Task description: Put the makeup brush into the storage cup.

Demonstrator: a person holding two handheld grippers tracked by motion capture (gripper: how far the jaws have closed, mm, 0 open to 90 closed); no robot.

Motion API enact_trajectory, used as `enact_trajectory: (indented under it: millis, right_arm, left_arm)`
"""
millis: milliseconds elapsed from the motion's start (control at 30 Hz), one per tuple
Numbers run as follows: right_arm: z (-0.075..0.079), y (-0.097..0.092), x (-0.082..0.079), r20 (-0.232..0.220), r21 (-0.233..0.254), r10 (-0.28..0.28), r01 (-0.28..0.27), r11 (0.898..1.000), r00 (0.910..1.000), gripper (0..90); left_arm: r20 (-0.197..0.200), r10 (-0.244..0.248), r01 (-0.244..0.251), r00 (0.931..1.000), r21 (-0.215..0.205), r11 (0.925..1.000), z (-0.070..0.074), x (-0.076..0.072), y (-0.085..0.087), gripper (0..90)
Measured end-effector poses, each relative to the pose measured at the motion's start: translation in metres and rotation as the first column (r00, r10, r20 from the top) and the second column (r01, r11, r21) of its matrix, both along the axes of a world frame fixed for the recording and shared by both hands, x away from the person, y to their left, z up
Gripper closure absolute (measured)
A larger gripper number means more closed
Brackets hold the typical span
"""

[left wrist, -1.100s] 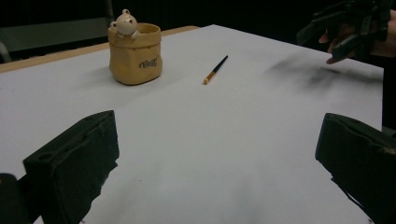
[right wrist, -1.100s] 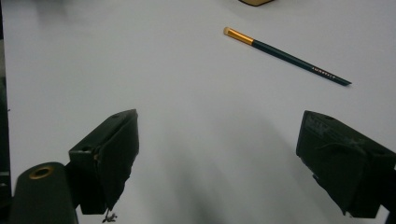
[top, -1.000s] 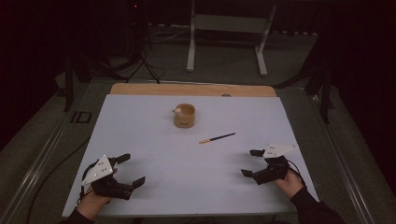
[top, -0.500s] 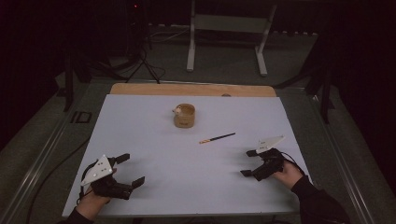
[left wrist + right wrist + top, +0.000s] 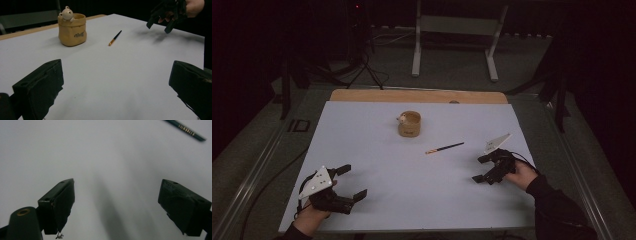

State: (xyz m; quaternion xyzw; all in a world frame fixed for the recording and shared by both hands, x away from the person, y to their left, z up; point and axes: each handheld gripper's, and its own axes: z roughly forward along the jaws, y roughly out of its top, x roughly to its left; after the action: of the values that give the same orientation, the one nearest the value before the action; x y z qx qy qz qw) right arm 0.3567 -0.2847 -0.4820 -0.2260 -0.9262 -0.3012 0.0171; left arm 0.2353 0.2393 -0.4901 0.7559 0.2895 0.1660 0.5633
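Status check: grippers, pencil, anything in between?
Left gripper open, empty, near table edge. Right gripper open, empty, off the table, near the pencil. Pencil lies flat beside the bear pot. No obstruction between.

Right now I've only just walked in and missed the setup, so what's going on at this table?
A person sits at a white table with a gripper in each hand. Both are open and hold nothing. The left gripper rests near the front left corner; the right gripper hovers on the right, short of the pencil. The pencil lies flat mid-table, apart from the tan pot with a small bear on its rim. Nothing is being handled yet.
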Motion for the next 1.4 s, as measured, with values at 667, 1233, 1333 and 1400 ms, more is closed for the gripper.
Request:
enact_trajectory:
  millis: [667, 1233, 1333, 1400]
  right_arm:
    - [0.007, 0.008, 0.040, -0.036, -0.154, 0.099, -0.104, 0.983, 0.9944, 14.4]
    - [0.009, 0.021, 0.080, -0.100, -0.274, 0.170, -0.192, 0.942, 0.9803, 14.1]
    - [0.009, 0.022, 0.085, -0.105, -0.291, 0.185, -0.208, 0.934, 0.9771, 14.1]
    - [0.009, 0.023, 0.088, -0.112, -0.300, 0.190, -0.215, 0.929, 0.9755, 14.3]
  left_arm:
    - [0.000, -0.003, 0.003, 1.0000, 0.006, 1.0000, 0.000, 0.000, 0.000, 0.6]
    - [-0.007, -0.006, 0.006, 1.0000, -0.002, 1.0000, -0.001, 0.000, 0.001, 0.6]
    - [-0.007, -0.006, 0.006, 1.0000, -0.002, 1.0000, -0.001, 0.000, 0.001, 0.6]
    - [-0.007, -0.006, 0.006, 1.0000, -0.003, 1.0000, -0.001, 0.000, 0.001, 0.6]
